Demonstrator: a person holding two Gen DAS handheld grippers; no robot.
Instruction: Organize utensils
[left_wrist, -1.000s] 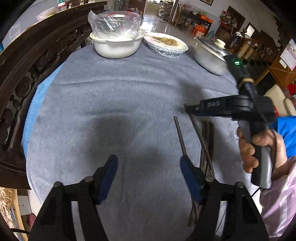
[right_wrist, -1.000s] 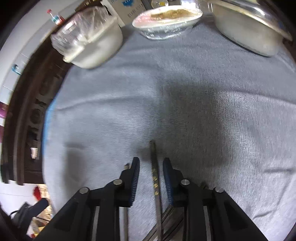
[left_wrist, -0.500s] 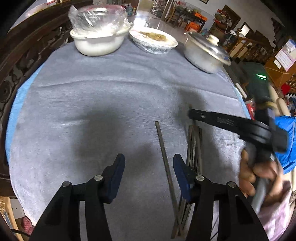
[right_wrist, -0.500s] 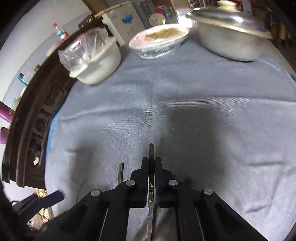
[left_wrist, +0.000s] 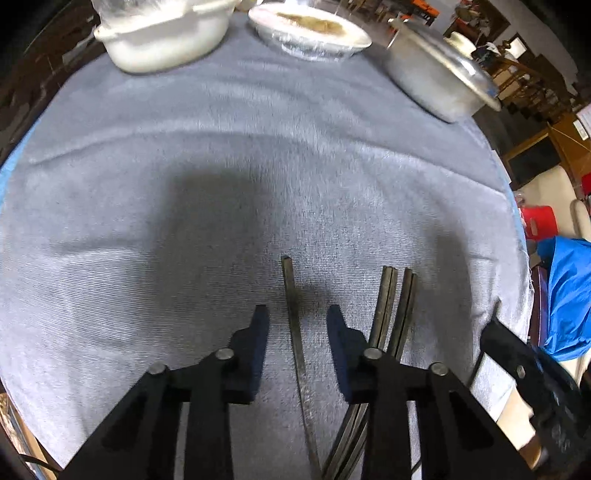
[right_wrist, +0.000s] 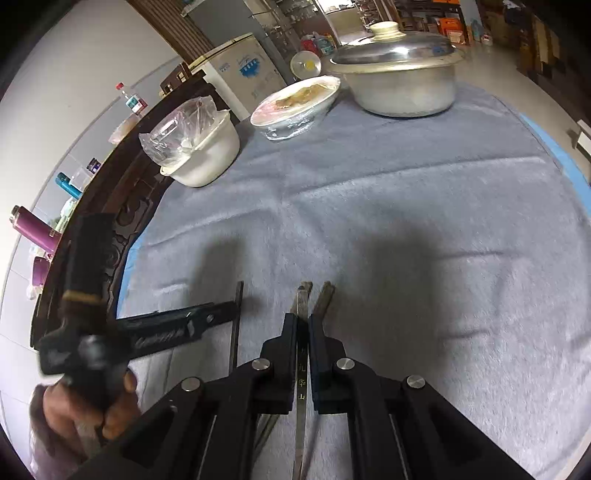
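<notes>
Dark chopsticks lie on the grey cloth (left_wrist: 221, 147). One lone chopstick (left_wrist: 293, 314) lies between the fingers of my left gripper (left_wrist: 297, 325). Those jaws are closing around it, and a gap still shows on each side. A bundle of chopsticks (left_wrist: 395, 306) lies just to the right. My right gripper (right_wrist: 303, 321) is shut on a single chopstick (right_wrist: 302, 373) with small printed characters, its tip sticking out in front. In the right wrist view, the left gripper (right_wrist: 231, 309) reaches in from the left over the lone chopstick (right_wrist: 238, 295).
At the far side of the cloth stand a white bowl with a plastic bag (left_wrist: 162, 40), a film-covered dish of food (left_wrist: 310, 33) and a lidded metal pot (left_wrist: 439, 81). A dark carved wooden rail (right_wrist: 122, 206) borders the left. A blue bag (left_wrist: 569, 295) is at the right.
My left gripper has shifted right and lower onto the lone chopstick, its jaws narrowing. My right gripper has shut on a chopstick and swung away from the bundle.
</notes>
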